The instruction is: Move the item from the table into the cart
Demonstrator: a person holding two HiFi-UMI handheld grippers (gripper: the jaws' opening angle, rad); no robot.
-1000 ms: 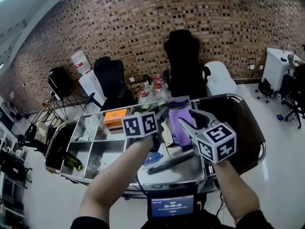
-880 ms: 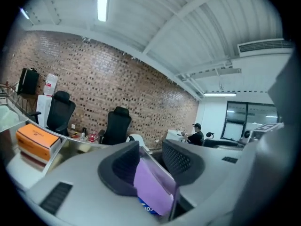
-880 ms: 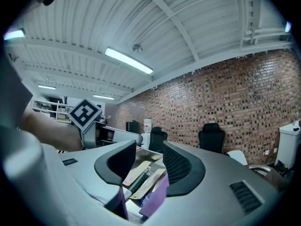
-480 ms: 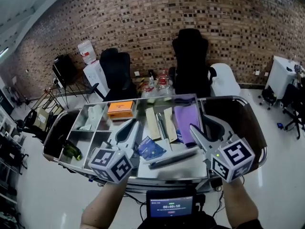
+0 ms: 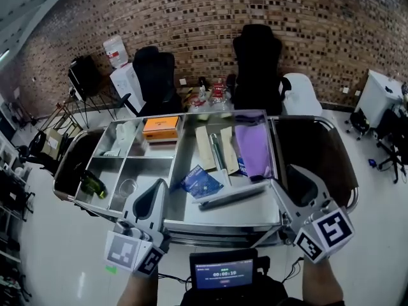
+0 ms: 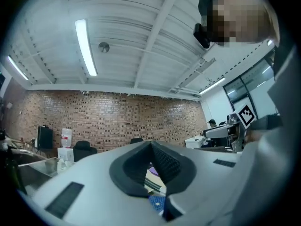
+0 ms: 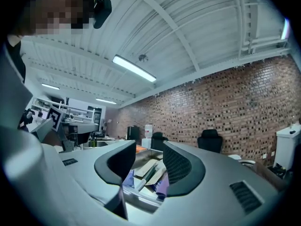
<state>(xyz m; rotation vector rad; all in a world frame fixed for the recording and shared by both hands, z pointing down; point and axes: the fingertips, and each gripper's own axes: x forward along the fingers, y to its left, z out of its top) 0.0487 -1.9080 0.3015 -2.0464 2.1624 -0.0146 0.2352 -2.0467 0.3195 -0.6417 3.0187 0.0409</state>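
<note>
Since nothing is seen waiting on any surface outside the cart (image 5: pixel 217 224), the task's thing is judged to be the blue packet (image 5: pixel 199 182), which lies flat in the cart's large middle compartment, toward the near rim. The left gripper (image 5: pixel 156 190) is held at the cart's near rim, toward its left side. Its jaws have just been closing and are now brought together with nothing between them. The packet lies ahead of it and a little to its right, nearer to it than to the right gripper (image 5: pixel 280 174), which is held off the cart's near right corner with jaws apart and empty. A long dark item (image 5: pixel 231 196) is laid between packet and near rim, its long axis running roughly along that rim.
</note>
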